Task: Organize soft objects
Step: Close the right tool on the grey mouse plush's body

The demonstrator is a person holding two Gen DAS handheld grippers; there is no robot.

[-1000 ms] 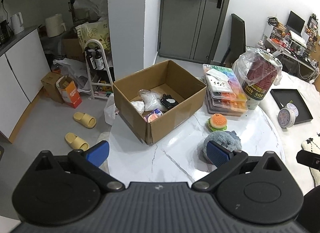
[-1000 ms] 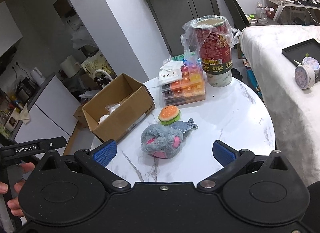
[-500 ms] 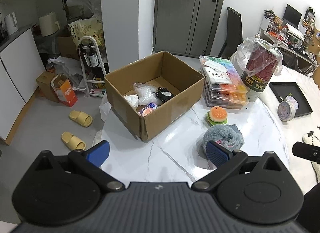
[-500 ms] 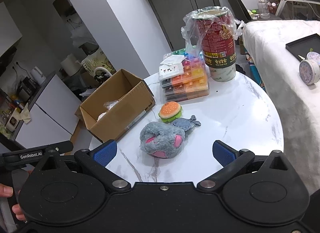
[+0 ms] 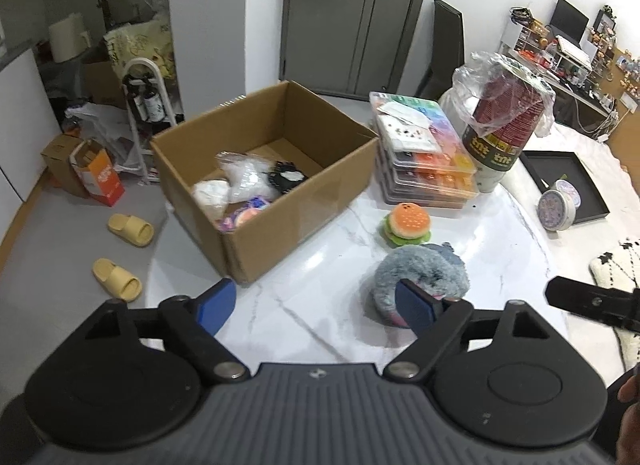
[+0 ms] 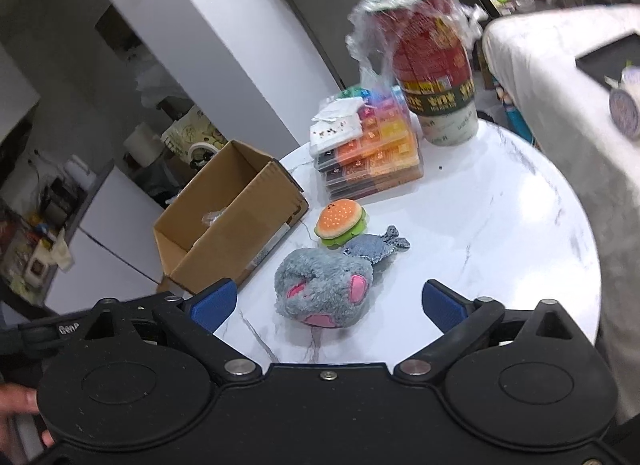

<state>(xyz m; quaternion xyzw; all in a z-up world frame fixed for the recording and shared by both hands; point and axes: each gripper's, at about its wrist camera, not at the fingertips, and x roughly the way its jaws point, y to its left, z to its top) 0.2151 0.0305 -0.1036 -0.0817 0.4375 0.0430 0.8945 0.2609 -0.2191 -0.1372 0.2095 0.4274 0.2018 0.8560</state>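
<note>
A grey plush with pink ears (image 6: pixel 320 285) lies on the white marble table (image 6: pixel 500 233), and my right gripper (image 6: pixel 329 303) hangs low over it. Its blue pads stand either side of the plush without touching it while the jaws are closing. Behind the plush lie a small blue-grey plush (image 6: pixel 376 247) and a burger plush (image 6: pixel 340 221). My left gripper (image 5: pixel 316 305) hovers left of the grey plush (image 5: pixel 420 269). Its jaws are closing on nothing, and its right pad hides the plush's near side. The open cardboard box (image 5: pixel 304 213) holds several soft items and bags.
A stack of colourful bead cases (image 5: pixel 428 161) and a plastic-wrapped stack of red cups (image 5: pixel 504 121) stand at the table's back. A black tray (image 5: pixel 560 181) and a round tin (image 5: pixel 558 211) lie on the white cover to the right. Yellow slippers (image 5: pixel 130 229) lie on the floor.
Both grippers have sunk toward the table and come nearer the grey plush. Their jaws have narrowed a little. The objects on the table have not moved.
</note>
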